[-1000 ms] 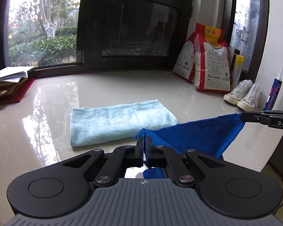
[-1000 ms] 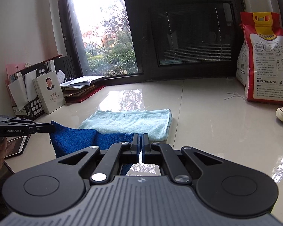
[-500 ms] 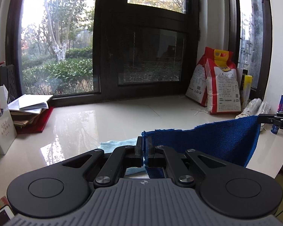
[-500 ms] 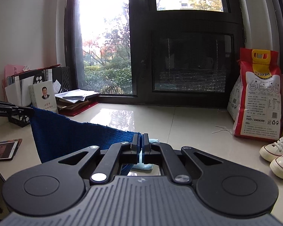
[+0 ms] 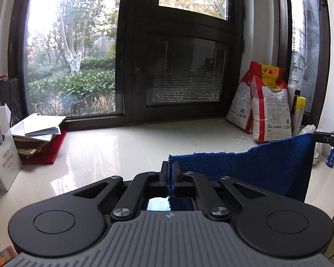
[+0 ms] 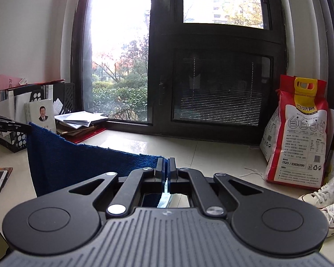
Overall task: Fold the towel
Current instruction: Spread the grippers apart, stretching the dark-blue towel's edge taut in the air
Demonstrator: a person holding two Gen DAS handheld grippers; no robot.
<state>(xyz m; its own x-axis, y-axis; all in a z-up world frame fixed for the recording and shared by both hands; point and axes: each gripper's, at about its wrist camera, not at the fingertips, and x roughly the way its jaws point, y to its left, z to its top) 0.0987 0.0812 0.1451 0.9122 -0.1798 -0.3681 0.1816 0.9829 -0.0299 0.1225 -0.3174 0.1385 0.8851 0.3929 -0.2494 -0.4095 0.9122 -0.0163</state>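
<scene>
Between my two grippers the blue towel hangs stretched in the air above the pale sill, clear of its surface as far as I can see. My left gripper is fully closed on one top corner, and my right gripper is pinched shut on the other. The towel's long axis runs straight from one gripper to the other, with its top edge sagging slightly in the middle and the rest dropping below. Neither hand is nearer, since each holds an end. I judge the next move turns on that line: both corners must travel forward together, toward the window edge of the sill, to lay the cloth down square.
</scene>
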